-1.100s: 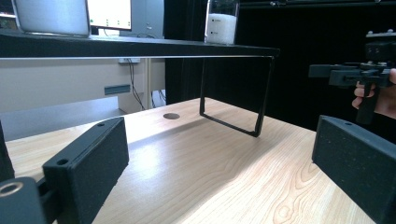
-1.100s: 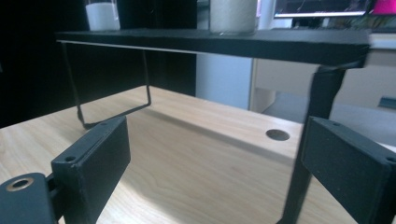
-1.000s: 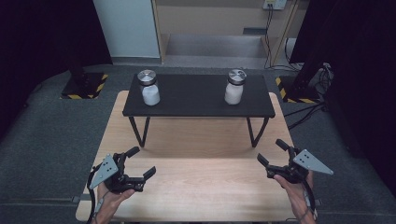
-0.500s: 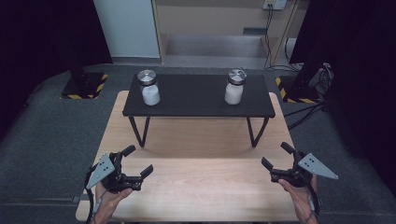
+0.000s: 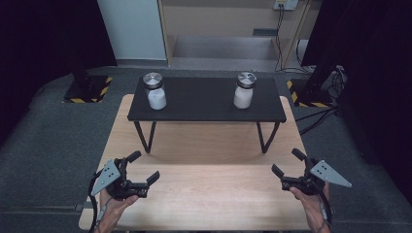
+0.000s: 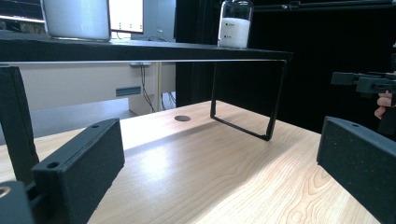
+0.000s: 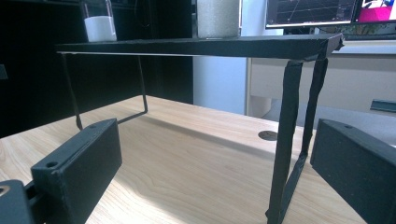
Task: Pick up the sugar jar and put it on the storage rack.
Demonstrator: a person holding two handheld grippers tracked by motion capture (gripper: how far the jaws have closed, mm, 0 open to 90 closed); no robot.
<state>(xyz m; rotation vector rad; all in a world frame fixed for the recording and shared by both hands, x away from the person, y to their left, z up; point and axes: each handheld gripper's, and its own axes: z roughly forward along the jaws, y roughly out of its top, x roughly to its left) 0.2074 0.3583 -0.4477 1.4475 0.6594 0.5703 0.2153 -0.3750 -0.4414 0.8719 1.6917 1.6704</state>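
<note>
Two glass jars of white powder with metal lids stand on a black raised shelf [image 5: 204,104]: the left jar [image 5: 155,91] [image 6: 77,18] [image 7: 99,23] and the right jar [image 5: 244,90] [image 6: 236,25] [image 7: 218,18]. My left gripper [image 5: 144,166] [image 6: 219,177] is held low over the wooden table's near left part, open, with nothing between its jaws. Over the near right part, my right gripper [image 5: 286,161] [image 7: 217,177] is open too; its jaws have just been opening, with nothing between them. Both grippers are well short of the shelf.
The shelf stands on thin black legs [image 7: 285,154] over the far half of the wooden table [image 5: 204,194]. A round hole [image 6: 182,118] is set in the tabletop. Grey floor surrounds the table, with cables [image 5: 316,116] at the right.
The right gripper's jaws have spread a little wider. Both hands have stayed where they were, and the jars have not moved.
</note>
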